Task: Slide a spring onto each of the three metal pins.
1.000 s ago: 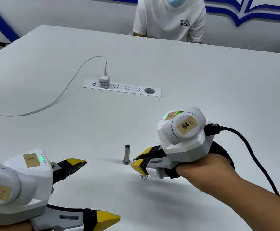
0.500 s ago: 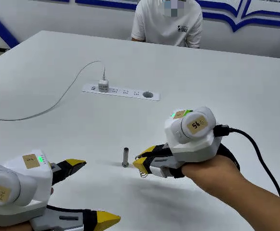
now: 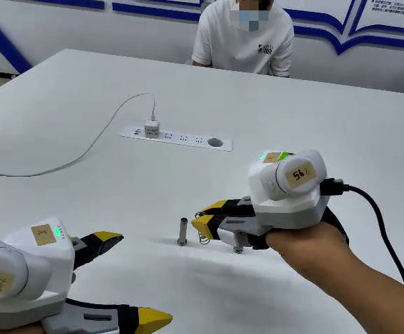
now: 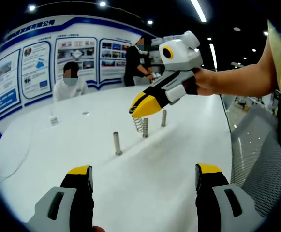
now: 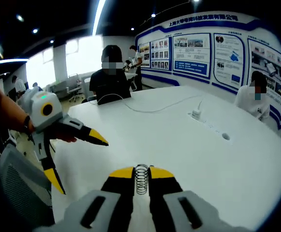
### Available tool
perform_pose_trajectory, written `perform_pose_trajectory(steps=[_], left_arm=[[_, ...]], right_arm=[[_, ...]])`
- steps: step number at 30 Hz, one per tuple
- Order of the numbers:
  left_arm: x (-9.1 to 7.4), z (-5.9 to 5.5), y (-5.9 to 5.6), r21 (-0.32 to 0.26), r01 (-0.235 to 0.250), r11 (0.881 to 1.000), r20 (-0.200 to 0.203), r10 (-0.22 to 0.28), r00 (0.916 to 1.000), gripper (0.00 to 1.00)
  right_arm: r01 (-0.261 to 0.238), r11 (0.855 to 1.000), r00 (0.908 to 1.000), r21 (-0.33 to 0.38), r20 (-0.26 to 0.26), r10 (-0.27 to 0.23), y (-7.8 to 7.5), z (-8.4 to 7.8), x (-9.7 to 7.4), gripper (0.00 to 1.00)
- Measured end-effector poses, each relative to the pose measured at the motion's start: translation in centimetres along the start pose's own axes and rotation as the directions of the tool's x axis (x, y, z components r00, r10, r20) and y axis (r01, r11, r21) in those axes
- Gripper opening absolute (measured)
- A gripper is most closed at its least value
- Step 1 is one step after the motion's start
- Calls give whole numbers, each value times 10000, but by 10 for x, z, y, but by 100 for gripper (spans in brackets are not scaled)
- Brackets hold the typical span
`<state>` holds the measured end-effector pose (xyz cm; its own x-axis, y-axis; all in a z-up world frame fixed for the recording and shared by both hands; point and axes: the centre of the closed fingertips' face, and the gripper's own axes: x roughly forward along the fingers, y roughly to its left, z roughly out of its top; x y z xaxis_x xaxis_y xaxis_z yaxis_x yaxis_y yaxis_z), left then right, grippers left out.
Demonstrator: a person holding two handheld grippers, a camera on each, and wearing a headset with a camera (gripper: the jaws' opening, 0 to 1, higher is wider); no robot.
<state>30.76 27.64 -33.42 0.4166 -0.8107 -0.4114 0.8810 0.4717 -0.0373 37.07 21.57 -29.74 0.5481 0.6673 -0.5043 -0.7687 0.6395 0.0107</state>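
In the right gripper view, the right gripper (image 5: 141, 173) pinches a spring (image 5: 141, 180). In the left gripper view, three metal pins (image 4: 145, 127) stand at 12 o'clock of the wide-open left gripper (image 4: 143, 169). White tabletop (image 3: 313, 111), poster-lined walls (image 4: 34, 63).

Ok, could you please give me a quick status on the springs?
Left gripper open, idle. Right gripper shut on spring, held beside middle pin, not yet on it. Near pin bare. Nothing in the way.

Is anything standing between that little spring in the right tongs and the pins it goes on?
Nothing visible does. The spring hangs from the right tongs close beside a bare pin, with just open table around them.
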Motion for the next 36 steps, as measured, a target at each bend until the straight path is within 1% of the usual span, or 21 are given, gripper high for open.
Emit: perform_pose_trajectory(steps=[7,11,17,26,32,36], left_arm=[[1,1,2,-32,4,10000,48,-4,10000,89],[2,2,2,-44,23,10000,76,-23,10000,89],[3,1,3,-54,48,10000,86,-47,10000,89],[2,-2,3,-88,15,10000,58,-15,10000,89],[2,-3,4,-129,-16,9999,23,16,10000,89],[2,-4,6,-151,-31,9999,-5,31,10000,89]], right_arm=[[133,9997,9985,-198,525,-122,-3,15,0,12],[221,9994,9972,-253,714,-203,-5,21,1,12],[229,9996,9938,-155,1094,-211,-6,29,2,12],[178,9997,9882,177,1517,-203,-8,34,6,12],[168,9997,9853,177,1699,-196,-8,33,12,12],[173,9994,9826,310,1841,-227,-11,32,16,12]])
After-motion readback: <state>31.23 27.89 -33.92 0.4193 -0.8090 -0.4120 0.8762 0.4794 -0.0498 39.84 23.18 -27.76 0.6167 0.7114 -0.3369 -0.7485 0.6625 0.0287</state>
